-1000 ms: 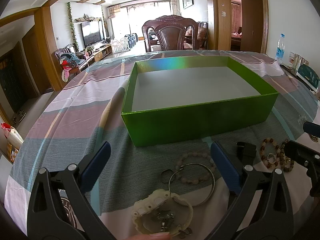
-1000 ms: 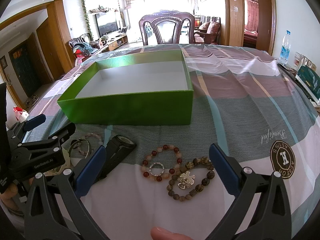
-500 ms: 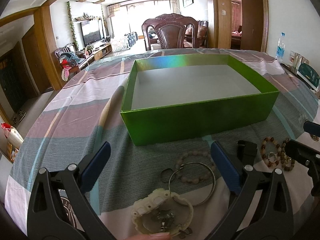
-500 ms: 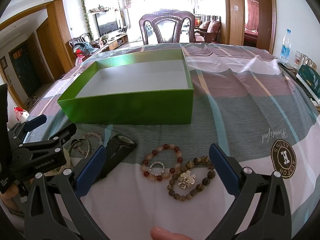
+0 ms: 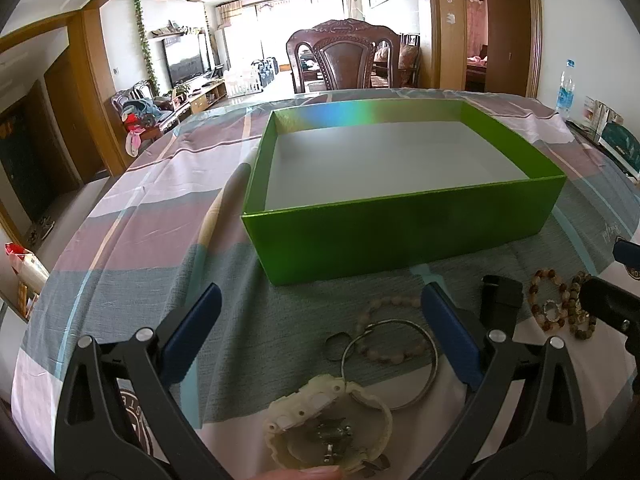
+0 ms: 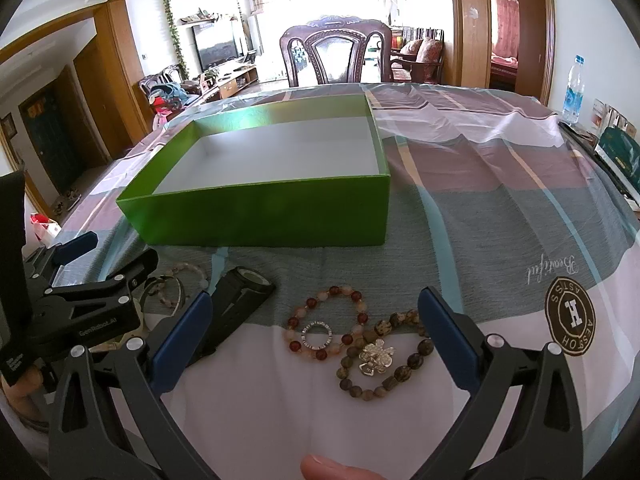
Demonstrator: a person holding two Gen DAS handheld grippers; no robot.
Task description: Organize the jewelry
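An empty green box (image 5: pixel 400 236) (image 6: pixel 264 212) stands on the striped tablecloth. Before it lie a silver bangle (image 5: pixel 416 396), a pale bead bracelet (image 5: pixel 384 304), a small ring (image 5: pixel 335 346) and a white watch (image 5: pixel 320 424). My left gripper (image 5: pixel 320 320) hangs open just above them, holding nothing. Further right rest a black watch (image 6: pixel 236 312), a red-and-pink bead bracelet (image 6: pixel 332 322) around a silver ring (image 6: pixel 317 335), and a brown bead bracelet (image 6: pixel 384 356) with a silver charm (image 6: pixel 375 356). My right gripper (image 6: pixel 312 320) is open over these.
A carved wooden chair (image 5: pixel 344 60) stands at the table's far side. A water bottle (image 6: pixel 574 88) and packaged items (image 6: pixel 618 152) sit at the right edge. A fingertip (image 6: pixel 332 468) shows at the bottom. A logo patch (image 6: pixel 570 320) marks the cloth.
Both grippers have drifted slightly, the box sitting a little lower in the left view. The jewelry has not moved and both grippers stay open.
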